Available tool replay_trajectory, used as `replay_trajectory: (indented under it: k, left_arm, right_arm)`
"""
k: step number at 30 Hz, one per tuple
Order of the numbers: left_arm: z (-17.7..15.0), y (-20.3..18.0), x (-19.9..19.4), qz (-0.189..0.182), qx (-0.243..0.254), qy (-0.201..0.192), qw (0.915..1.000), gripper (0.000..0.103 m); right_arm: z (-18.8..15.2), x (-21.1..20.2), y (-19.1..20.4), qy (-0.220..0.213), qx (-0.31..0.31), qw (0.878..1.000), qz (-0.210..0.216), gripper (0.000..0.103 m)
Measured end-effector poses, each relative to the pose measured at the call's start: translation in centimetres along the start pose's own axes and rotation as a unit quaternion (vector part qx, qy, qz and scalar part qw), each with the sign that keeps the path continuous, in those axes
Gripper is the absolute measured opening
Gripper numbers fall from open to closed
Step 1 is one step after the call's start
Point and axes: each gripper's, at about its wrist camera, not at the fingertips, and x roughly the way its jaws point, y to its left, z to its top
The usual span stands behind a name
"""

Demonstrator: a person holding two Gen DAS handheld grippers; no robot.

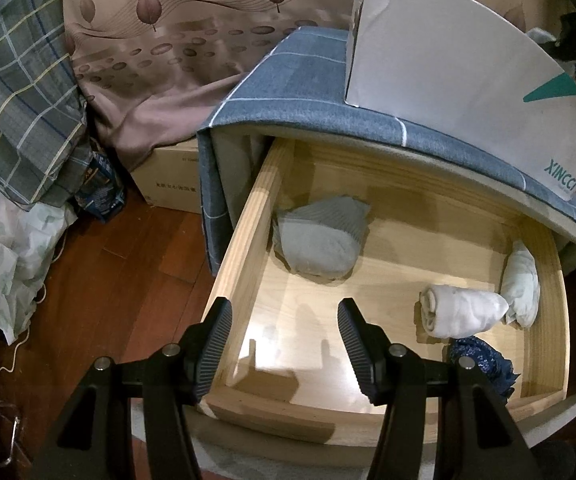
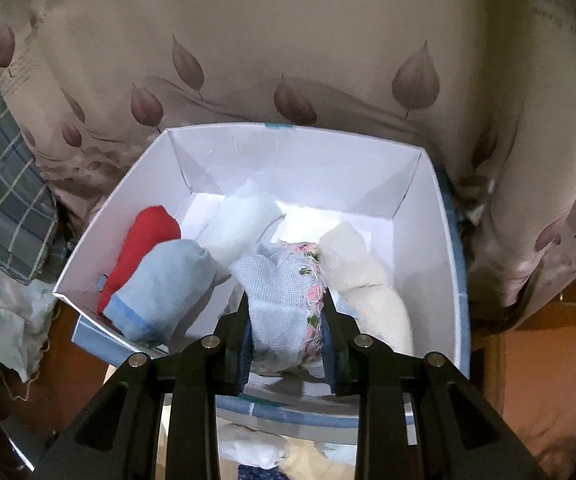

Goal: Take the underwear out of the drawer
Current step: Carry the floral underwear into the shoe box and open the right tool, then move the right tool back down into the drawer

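Jaws of your right gripper (image 2: pixel 286 308) clench the lace-trimmed blue underwear (image 2: pixel 284 280); lower it into the white box (image 2: pixel 96 236) before releasing.

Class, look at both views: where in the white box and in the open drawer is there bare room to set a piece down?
In the white box, bare floor lies along the back wall, and on the right beside the cream roll; the left is crowded. In the drawer, bare floor runs between the grey bundle and the white roll.
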Motion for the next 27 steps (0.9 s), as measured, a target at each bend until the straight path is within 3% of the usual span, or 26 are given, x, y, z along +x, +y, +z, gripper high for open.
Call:
replay_trajectory:
  k: [10, 13, 15, 19, 27]
  left_arm:
    - [0.2, -0.2, 0.0, 0.000, 0.001, 0.001, 1.0000, 0.056]
    - [0.2, -0.2, 0.1, -0.001, 0.001, 0.001, 1.0000, 0.056]
    - [0.2, -0.2, 0.0, 0.000, 0.000, -0.001, 1.0000, 0.056]
    - [0.1, -0.3, 0.0, 0.001, 0.001, 0.000, 1.0000, 0.056]
    - [0.1, -0.3, 0.2, 0.004, 0.002, -0.001, 1.0000, 0.056]
  right_arm:
    - [-0.9, 2.4, 1.2, 0.029, -0.009, 1.000, -0.004, 0.034]
    - [-0.8, 2.3, 1.3, 0.029, -0.004, 1.000, -0.001, 0.044]
    - [-0.8, 2.0, 1.3, 0.029, -0.003, 1.000, 0.004, 0.045]
    - [-0.8, 0.5, 1.8, 0.016, -0.017, 1.000, 0.006, 0.051]
    - [-2.5, -4.4, 1.8, -0.011, -0.025, 0.999, 0.033, 0.053]
